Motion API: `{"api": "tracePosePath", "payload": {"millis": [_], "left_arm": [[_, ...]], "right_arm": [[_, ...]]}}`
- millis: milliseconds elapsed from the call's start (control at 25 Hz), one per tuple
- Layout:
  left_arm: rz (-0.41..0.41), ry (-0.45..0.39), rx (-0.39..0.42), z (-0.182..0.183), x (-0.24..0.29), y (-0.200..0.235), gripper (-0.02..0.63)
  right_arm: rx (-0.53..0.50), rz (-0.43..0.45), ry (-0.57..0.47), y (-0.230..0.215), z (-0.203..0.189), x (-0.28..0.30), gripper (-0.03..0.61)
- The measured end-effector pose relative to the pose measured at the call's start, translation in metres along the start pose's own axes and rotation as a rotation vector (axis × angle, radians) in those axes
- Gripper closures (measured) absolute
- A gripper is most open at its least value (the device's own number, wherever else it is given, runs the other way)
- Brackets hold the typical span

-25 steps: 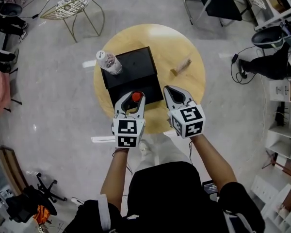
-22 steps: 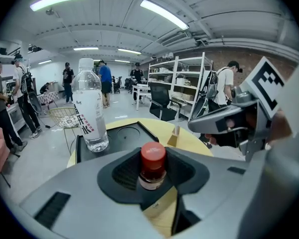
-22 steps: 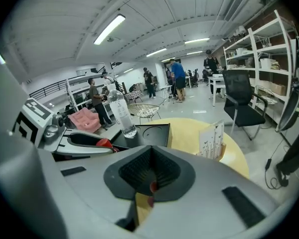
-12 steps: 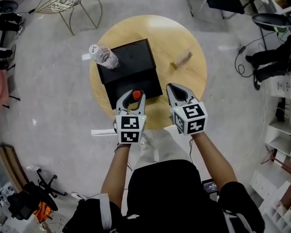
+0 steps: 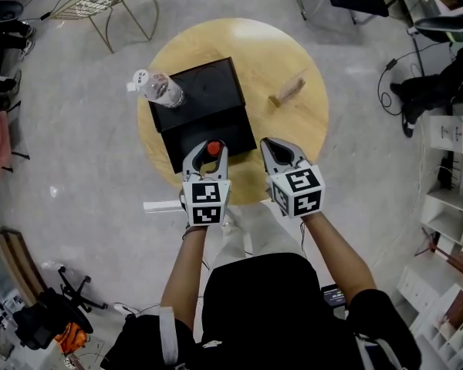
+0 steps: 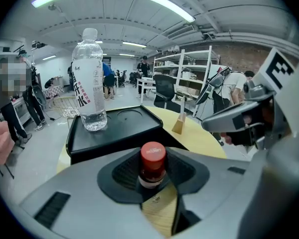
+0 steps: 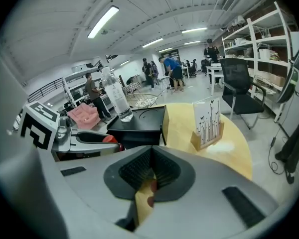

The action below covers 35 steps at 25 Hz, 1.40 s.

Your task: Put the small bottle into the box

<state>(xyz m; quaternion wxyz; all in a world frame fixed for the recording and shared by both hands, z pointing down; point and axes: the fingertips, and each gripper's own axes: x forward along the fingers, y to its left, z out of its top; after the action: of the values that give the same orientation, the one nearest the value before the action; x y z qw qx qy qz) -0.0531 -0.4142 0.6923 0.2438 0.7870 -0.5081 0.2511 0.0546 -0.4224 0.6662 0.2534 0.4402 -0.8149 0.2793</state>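
Two handheld grippers side by side at near edge of round wooden table, close together, not touching.

Left gripper: jaws fairly wide but clamped on small bottle, pads against both sides, bottle upright, red cap on top. Small bottle not in box, held just at near side of black box, above table.

Right gripper: jaws closed together, nothing between pads, only table wood showing underneath. Pointed toward table centre, just right of box's near corner, not touching it.

Black box left of table centre, flat rimmed top with round recess. Large clear water bottle standing upright on far-left corner of box top, white cap on.

Wooden card stand on table right of box, well apart from both grippers, with upright white card in it as seen from right gripper view.

Bare forearms and black top of person at bottom of head view. Around table: grey floor, chairs, shelving, several people standing far off.
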Motion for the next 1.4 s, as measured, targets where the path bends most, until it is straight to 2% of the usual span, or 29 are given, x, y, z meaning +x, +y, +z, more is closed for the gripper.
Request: {"api": "tracePosePath", "payload": {"millis": [680, 1400], "left_arm": [[0.013, -0.015, -0.005, -0.014, 0.008, 0.0, 0.463], [0.0, -0.066, -0.012, -0.004, -0.009, -0.004, 0.436]], "right_arm": [[-0.011, 0.008, 0.035, -0.002, -0.011, 0.006, 0.577], [-0.018, 0.003, 0.031, 0.009, -0.006, -0.001, 0.577]]}}
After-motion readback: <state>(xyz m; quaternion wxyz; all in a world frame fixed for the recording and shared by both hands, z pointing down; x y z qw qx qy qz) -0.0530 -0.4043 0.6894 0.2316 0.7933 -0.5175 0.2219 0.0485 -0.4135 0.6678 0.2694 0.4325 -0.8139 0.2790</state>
